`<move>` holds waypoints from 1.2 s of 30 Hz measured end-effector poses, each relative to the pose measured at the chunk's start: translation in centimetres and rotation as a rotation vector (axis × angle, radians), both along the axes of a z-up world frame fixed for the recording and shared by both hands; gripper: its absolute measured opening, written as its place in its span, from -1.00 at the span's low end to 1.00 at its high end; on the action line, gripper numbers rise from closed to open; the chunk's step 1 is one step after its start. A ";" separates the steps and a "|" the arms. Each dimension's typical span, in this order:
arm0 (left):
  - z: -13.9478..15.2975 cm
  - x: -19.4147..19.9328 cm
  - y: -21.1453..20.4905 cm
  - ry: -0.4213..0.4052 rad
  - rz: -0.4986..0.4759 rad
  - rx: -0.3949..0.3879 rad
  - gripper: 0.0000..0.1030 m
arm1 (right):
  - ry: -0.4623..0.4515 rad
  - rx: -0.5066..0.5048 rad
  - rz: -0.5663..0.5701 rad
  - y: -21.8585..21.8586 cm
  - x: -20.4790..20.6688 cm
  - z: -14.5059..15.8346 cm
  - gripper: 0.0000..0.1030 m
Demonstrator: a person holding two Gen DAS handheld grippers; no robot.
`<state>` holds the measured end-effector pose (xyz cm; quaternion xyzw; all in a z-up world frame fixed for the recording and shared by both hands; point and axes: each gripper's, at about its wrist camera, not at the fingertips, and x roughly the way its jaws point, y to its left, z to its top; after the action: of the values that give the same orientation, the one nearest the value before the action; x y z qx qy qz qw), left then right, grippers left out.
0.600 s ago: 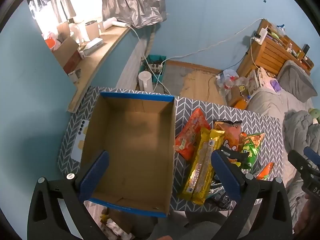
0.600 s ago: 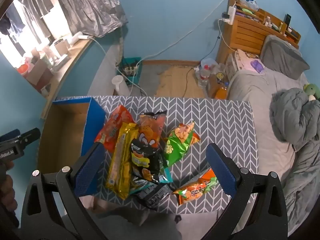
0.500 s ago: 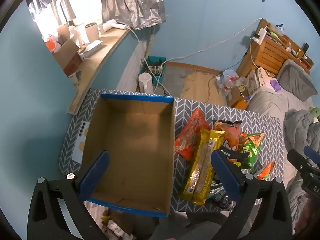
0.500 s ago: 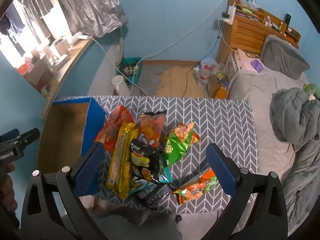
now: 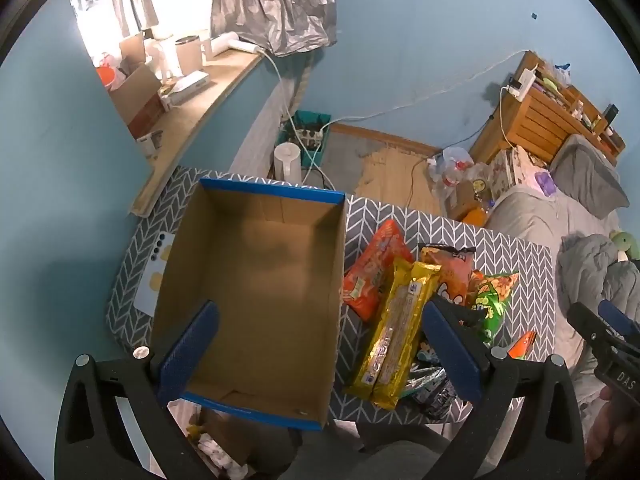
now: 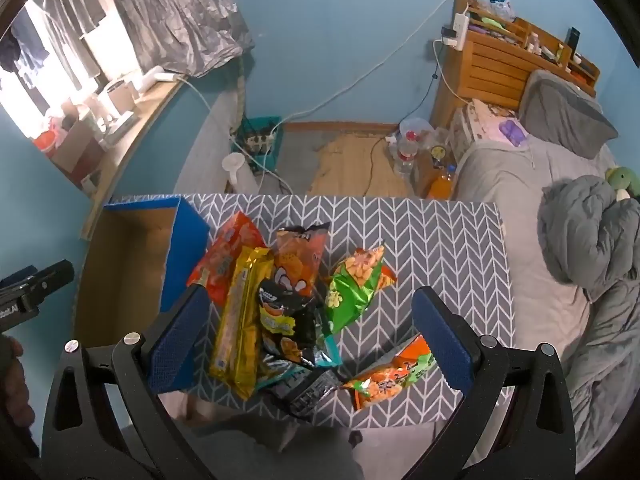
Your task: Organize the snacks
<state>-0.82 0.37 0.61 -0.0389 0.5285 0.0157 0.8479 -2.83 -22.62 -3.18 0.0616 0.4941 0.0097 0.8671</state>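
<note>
A: Anything moved since earlier?
B: No, both hold still. Left gripper [image 5: 316,344] gapes wide, empty, above cardboard box [image 5: 256,280].
A: Right gripper [image 6: 308,332]?
B: Fully spread, holding nothing, over snack packets [image 6: 280,300] on table [image 6: 440,240] beside box.

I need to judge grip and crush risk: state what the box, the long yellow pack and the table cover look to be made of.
Box: plain brown cardboard, matte inside, with a blue printed outer face and rim.
Long yellow pack: glossy plastic or foil film; it glints and wrinkles.
Table cover: grey with white chevrons, flat and matte; probably cloth or vinyl, cannot tell which.
</note>
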 end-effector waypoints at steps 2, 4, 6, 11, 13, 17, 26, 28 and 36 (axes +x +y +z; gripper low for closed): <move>0.0 0.0 0.0 0.000 0.003 -0.007 0.99 | -0.003 -0.001 -0.002 -0.1 -0.4 0.5 0.96; 0.0 0.0 0.1 -0.002 0.005 -0.014 0.99 | -0.003 0.000 -0.002 -0.2 -0.2 0.5 0.96; 0.1 -0.2 0.2 -0.007 0.007 -0.025 0.99 | -0.001 0.001 -0.001 -0.3 -0.3 0.4 0.96; 0.2 -0.4 0.5 -0.015 0.017 -0.039 0.99 | -0.001 0.001 -0.004 0.0 -0.3 0.6 0.96; 0.3 -0.4 0.4 -0.017 0.022 -0.037 0.99 | -0.003 0.003 -0.003 0.0 -0.3 0.6 0.96; 0.5 -0.5 0.3 -0.029 0.021 -0.027 0.99 | -0.003 0.003 -0.003 0.1 -0.3 0.6 0.96; 0.7 -0.4 0.2 -0.032 0.007 -0.037 0.99 | -0.004 0.004 -0.002 0.1 -0.2 0.6 0.96; 0.8 -0.4 0.0 -0.034 0.002 -0.035 0.99 | -0.003 0.004 -0.002 0.2 -0.1 0.7 0.96; 0.7 -0.4 -0.4 -0.028 -0.018 -0.045 0.99 | -0.005 0.005 -0.001 0.0 -0.2 0.6 0.96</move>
<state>-1.22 -0.04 1.27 -0.0536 0.5172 -0.0044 0.8542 -3.04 -22.58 -2.57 0.0641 0.4921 0.0105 0.8681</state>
